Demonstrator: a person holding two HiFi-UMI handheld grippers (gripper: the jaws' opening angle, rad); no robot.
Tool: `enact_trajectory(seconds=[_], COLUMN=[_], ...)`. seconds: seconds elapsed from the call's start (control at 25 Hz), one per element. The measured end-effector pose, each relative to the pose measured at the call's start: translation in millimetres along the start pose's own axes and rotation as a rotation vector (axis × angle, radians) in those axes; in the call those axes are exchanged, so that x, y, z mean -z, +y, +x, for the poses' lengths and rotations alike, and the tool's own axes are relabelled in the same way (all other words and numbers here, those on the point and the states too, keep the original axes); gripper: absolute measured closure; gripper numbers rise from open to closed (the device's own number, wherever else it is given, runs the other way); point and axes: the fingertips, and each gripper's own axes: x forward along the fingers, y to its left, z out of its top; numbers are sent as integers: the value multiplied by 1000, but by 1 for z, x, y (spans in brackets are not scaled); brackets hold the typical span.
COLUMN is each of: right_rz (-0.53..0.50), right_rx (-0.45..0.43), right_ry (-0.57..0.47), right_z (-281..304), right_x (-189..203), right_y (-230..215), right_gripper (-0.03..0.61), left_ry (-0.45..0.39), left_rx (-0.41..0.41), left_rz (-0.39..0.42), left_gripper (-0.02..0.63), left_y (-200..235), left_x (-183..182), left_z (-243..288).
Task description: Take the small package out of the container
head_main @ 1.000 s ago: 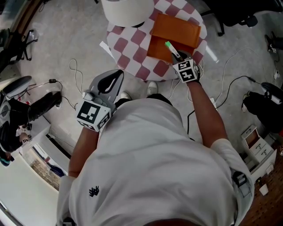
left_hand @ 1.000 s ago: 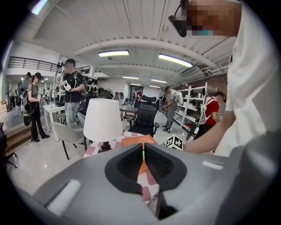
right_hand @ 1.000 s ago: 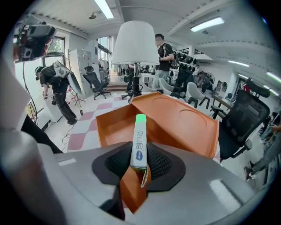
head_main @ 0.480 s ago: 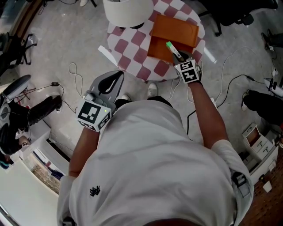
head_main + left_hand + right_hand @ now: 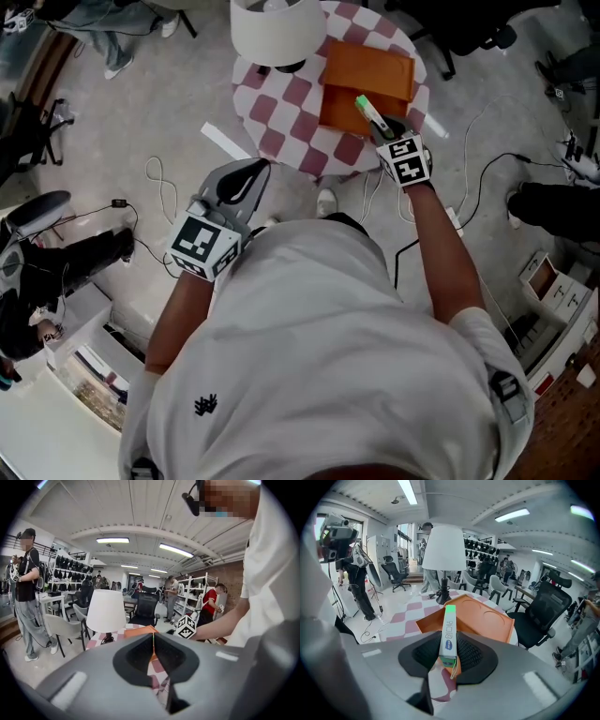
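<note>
The right claw (image 5: 449, 654) grasps the small package (image 5: 447, 630), held over the near edge of the orange container (image 5: 367, 67) on the tabletop (image 5: 286, 103). Lift straight up, without tilting, until the package clears the container's rim. The left claw (image 5: 153, 641) is clenched and empty, well apart from the container.

This is an open lab or workshop floor. Strip lights (image 5: 112, 540) run along a bare ceiling. In the left gripper view, shelves (image 5: 199, 590) stand by a brick wall (image 5: 234, 578) at two o'clock and racks (image 5: 70, 573) of dark gear at ten. Office chairs (image 5: 543, 616) stand around, cables (image 5: 159, 169) cross the concrete floor (image 5: 141, 84), and people (image 5: 28, 583) stand about.
</note>
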Motion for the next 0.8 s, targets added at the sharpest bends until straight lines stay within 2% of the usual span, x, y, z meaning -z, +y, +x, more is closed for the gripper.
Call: enact_trajectory(seconds=[0.44,0.8], right_rz=[40,85], right_rx=[70,88], right_ry=[-10,-50], right_z=[-64,-124], right_x=[-20,-43], right_y=[63,129], right_gripper=[485,485], left_ry=[-8,-13], left_rx=[119,173], left_rz=[20,18], left_gripper=[558,558], left_y=[5,11], left_x=[18,40], left_z=[-48,-98])
